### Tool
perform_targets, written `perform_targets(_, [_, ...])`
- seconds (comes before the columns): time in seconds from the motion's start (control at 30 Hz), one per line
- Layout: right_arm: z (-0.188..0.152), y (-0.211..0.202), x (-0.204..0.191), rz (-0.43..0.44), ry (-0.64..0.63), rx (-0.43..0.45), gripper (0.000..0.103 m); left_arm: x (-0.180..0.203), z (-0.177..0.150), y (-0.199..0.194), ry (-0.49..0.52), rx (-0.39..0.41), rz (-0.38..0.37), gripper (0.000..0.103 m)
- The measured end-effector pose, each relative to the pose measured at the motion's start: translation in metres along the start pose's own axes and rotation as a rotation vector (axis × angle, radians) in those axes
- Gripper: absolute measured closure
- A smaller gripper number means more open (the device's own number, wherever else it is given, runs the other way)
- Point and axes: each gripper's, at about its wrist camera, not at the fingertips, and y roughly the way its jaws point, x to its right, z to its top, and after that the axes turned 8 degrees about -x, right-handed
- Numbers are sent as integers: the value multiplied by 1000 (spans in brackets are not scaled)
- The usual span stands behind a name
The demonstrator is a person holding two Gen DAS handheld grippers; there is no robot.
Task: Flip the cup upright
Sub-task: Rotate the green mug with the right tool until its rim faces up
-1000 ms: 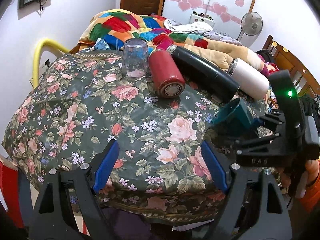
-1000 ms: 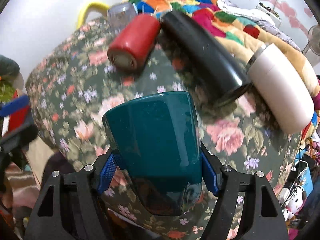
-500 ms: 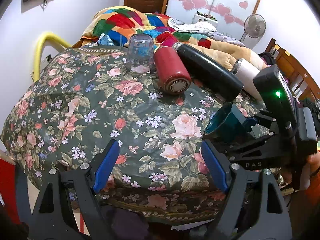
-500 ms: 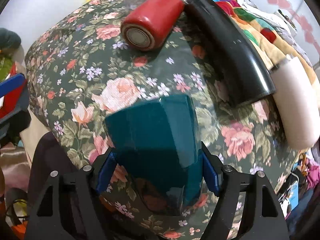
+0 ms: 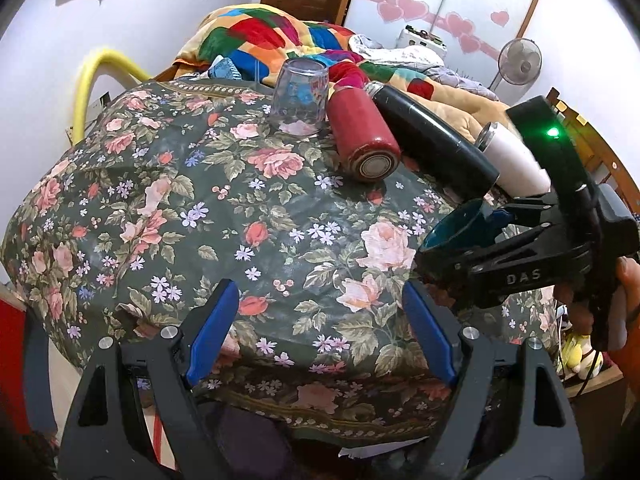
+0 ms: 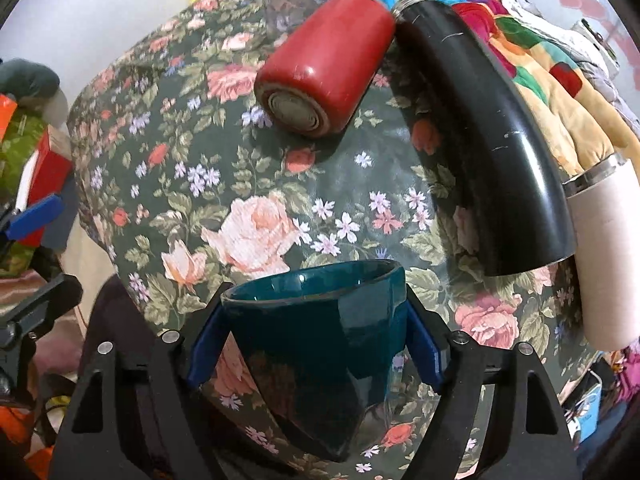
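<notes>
The only writing that can be read is the word "DAS", in pale raised capitals on the black side plate of the right claw [image 5: 460, 240], seen from the left wrist view at the right edge of the frame, below its lit green lamp. In the right wrist view no lettering can be made out on anything. The white box [image 5: 424, 42] standing before the heart-patterned doors at the back carries no marks that can be made out at this size
</notes>
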Motion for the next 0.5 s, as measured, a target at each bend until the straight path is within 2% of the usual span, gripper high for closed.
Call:
perform_targets(0.23, [-15, -34, -4, -70, 8, 136, 29, 6, 7, -6, 18, 22, -7, 20])
perform_targets(0.5, [-10, -28, -6, -92, 20, 159, 29, 15, 10, -5, 33, 16, -8, 20])
